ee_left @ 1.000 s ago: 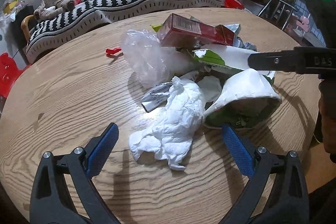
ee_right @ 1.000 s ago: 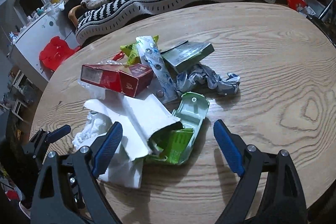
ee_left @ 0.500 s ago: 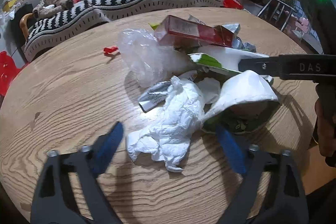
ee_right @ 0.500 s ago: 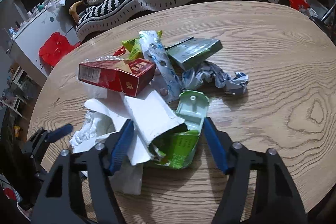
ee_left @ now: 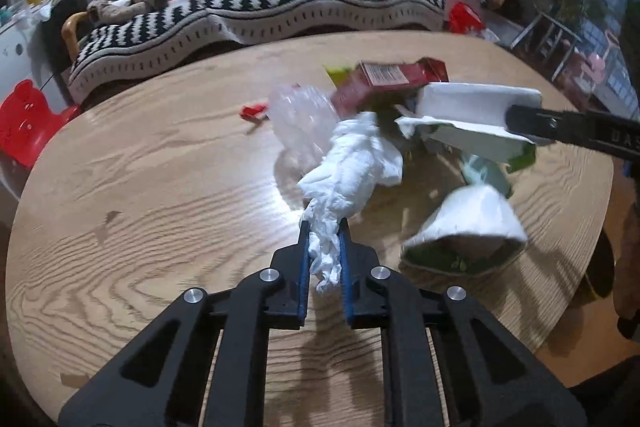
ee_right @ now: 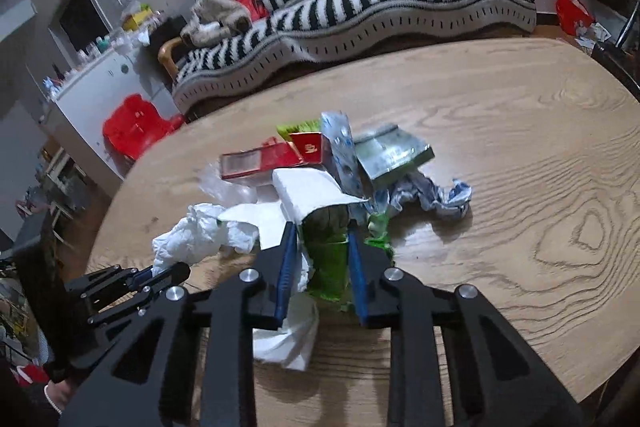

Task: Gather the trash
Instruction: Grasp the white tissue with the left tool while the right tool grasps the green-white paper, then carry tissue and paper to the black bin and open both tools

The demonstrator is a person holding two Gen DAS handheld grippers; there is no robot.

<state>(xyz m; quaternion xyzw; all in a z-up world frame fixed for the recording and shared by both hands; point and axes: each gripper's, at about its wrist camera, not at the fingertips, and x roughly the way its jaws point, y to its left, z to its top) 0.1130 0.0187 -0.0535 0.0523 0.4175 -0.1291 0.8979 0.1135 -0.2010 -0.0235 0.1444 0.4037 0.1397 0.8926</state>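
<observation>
Two grips are on at once. The left tongs [ee_left: 323, 255] are closed almost fully on the tail of the crumpled white tissue [ee_left: 352, 167], low in the centre of the left view, the bulk of it bunched above the blue pads. The right tongs [ee_right: 322, 259] are clamped, a little wider, on the green-and-white wrapper [ee_right: 326, 255] at the lower centre of the right view; a white flap of it hangs below the jaws.

The rest of the trash sits in a heap mid-frame on the worktop [ee_right: 540, 167]: a red carton [ee_right: 276, 157], a grey-green box [ee_right: 394, 155], a crumpled bluish wrapper [ee_right: 432, 193] and a clear plastic bag [ee_left: 304, 115].

To do this step well, I judge each piece should come straight up before going sideways, since the wrapper touches the heap and could drag the carton along. The tissue is held only by its thin end, so a slow lift seems wise; it may tear or slip.

Bare wood lies wide to the right of the right view and to the left of the left view, good room to swing out. The worktop edge curves close along the bottom of both views, so loose bits could fall off there.
</observation>
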